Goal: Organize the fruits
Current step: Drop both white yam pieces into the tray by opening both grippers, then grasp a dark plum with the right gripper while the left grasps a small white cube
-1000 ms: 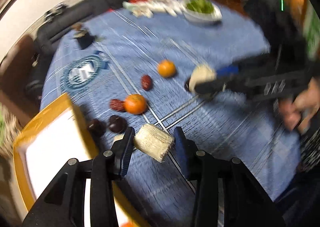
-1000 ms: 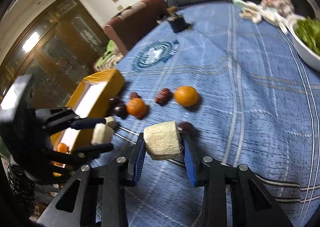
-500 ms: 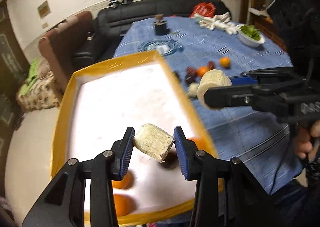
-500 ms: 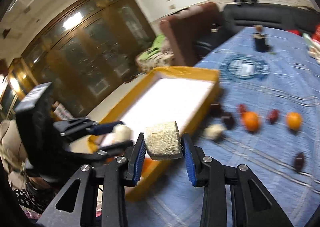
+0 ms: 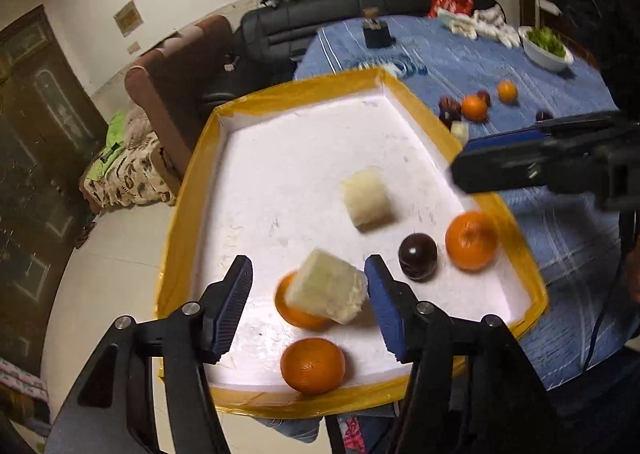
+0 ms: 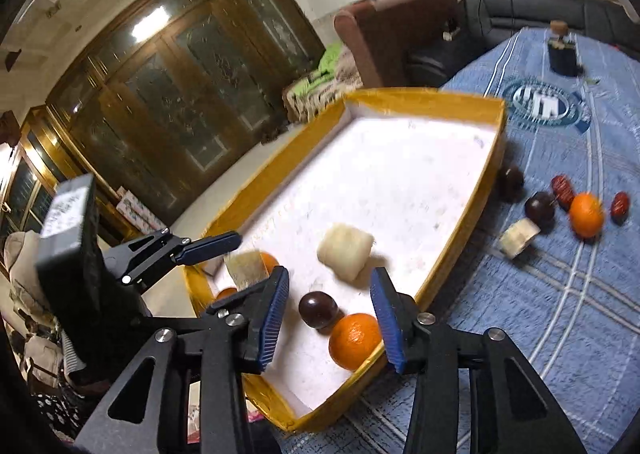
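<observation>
A yellow-rimmed tray (image 5: 192, 190) with a white floor lies under both grippers. My left gripper (image 5: 308, 294) is opening; a pale fibrous chunk (image 5: 326, 296) sits loose between its jaws, blurred, well off the left pad. My right gripper (image 6: 330, 294) is opening too, with nothing between its jaws; a second pale chunk (image 6: 346, 250) lies on the tray floor just beyond them. Three oranges (image 5: 472, 240) (image 5: 312, 364) (image 5: 294, 314) and a dark plum (image 5: 418, 256) are in the tray.
Outside the tray, on the blue cloth (image 6: 560, 314), lie a pale chunk (image 6: 518, 236), an orange (image 6: 586, 214), dark plums (image 6: 540, 206) and red dates (image 6: 562, 186). A white bowl of greens (image 5: 546, 48) stands far back. The tray overhangs the table edge above the floor.
Both grippers swung from the table to above the tray and their jaws widened. The right chunk has dropped onto the tray floor; the left chunk has come loose.
</observation>
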Tool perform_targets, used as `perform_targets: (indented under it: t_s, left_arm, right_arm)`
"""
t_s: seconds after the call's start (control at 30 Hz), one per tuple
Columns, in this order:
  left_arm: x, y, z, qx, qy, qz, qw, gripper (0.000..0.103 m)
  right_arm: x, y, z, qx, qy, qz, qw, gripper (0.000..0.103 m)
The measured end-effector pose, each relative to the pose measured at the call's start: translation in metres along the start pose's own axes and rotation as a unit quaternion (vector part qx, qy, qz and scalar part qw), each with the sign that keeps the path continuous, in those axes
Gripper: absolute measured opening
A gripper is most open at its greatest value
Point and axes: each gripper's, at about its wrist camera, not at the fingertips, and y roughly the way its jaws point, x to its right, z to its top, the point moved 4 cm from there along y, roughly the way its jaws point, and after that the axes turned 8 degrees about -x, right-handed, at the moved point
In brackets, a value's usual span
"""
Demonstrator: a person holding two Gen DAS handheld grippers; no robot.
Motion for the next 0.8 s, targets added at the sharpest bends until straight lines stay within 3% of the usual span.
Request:
perform_targets:
  t_s: [0.1,0.17,0.33,0.4,0.47,0.57,0.67,0.8]
  left_arm:
    - [-0.001,-0.014,0.008,0.024,-0.010,-0.014,0.9996,0.061]
    - [0.006,-0.025,0.014,0.042,-0.013,-0.036,0.9984,0.071]
    - [0.049,-0.039,0.018,0.053,0.007,-0.133,0.9897,0.072]
    - [0.069,-0.036,0.021,0.050,0.026,-0.139,0.9887,0.072]
    - [0.088,-0.031,0.022,0.049,0.053,-0.124,0.9897,0.072]
    - [0.100,-0.019,0.022,0.041,0.081,-0.045,0.9949,0.072]
    - [0.093,-0.002,0.017,0.012,0.087,0.002,0.9962,0.077]
    - [0.079,0.004,0.013,0.007,0.068,-0.010,0.9976,0.086]
  right_arm:
    - [0.022,-0.030,0.001,0.038,0.010,-0.021,0.999,0.047]
    - [0.045,-0.050,0.000,0.055,0.025,-0.048,0.997,0.049]
    - [0.114,-0.100,-0.019,0.074,0.080,-0.130,0.986,0.049]
    - [0.137,-0.114,-0.028,0.070,0.099,-0.155,0.980,0.049]
    - [0.155,-0.124,-0.039,0.066,0.113,-0.178,0.975,0.049]
    - [0.177,-0.128,-0.048,0.054,0.123,-0.195,0.972,0.050]
    - [0.185,-0.120,-0.051,0.027,0.120,-0.210,0.970,0.050]
    - [0.191,-0.105,-0.049,0.003,0.111,-0.224,0.968,0.049]
